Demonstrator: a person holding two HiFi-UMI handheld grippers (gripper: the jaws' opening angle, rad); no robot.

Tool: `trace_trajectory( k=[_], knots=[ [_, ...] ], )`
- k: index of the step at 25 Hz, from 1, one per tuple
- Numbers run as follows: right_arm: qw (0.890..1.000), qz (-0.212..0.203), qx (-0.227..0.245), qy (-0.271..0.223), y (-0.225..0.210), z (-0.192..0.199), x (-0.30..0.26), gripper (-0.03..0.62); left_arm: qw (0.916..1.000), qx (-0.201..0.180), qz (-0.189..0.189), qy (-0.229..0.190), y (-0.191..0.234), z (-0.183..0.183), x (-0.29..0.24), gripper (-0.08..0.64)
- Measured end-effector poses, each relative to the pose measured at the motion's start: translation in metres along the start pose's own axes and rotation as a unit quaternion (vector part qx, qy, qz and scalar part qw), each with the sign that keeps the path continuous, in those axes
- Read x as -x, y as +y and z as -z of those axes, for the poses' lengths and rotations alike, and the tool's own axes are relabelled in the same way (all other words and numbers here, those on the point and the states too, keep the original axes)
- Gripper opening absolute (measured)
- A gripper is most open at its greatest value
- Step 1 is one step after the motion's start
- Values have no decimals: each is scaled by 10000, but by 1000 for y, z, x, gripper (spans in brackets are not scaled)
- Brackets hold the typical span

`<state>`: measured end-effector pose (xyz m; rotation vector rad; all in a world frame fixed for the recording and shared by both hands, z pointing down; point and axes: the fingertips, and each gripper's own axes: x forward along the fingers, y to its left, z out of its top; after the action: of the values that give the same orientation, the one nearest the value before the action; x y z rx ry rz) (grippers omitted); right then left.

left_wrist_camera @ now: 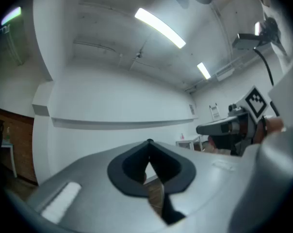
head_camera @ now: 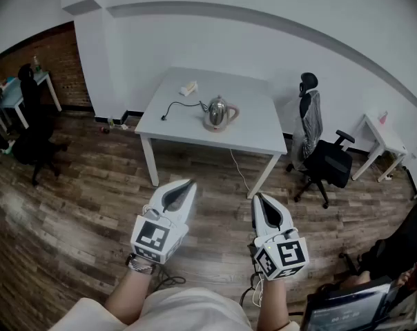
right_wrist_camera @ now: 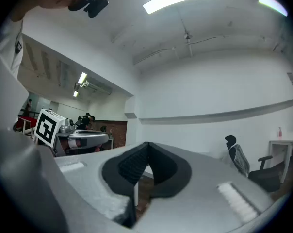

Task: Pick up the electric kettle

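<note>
Two closed grippers (head_camera: pixel 188 185) (head_camera: pixel 259 198) hang well short of kettle (head_camera: pixel 219 113).

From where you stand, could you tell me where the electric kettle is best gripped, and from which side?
The electric kettle stands upright on the table, its handle looping out to the right in the head view. Probably grip that handle from the right with the right gripper, whose shut jaws must open.
</note>
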<state>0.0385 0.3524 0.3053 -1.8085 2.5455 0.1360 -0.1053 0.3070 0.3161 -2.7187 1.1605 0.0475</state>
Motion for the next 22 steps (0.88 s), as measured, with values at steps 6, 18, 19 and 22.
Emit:
trace_trajectory(
  k=[6, 18, 19, 22],
  knots=[
    [9994, -55, -140, -303, 4, -7, 5, 3, 10000, -17, -5, 12, -3, 1, 4, 8],
    [9990, -345, -87, -263, 16, -13, 8, 3, 9999, 7, 22, 109, -6, 6, 7, 8],
    [9990, -348, -57, -264, 16, -14, 7, 3, 9999, -3, 29, 124, -6, 7, 6, 8],
    [9990, -361, -74, -272, 14, -15, 4, 3, 9998, -36, 51, 181, -5, 8, 4, 8]
  ],
)
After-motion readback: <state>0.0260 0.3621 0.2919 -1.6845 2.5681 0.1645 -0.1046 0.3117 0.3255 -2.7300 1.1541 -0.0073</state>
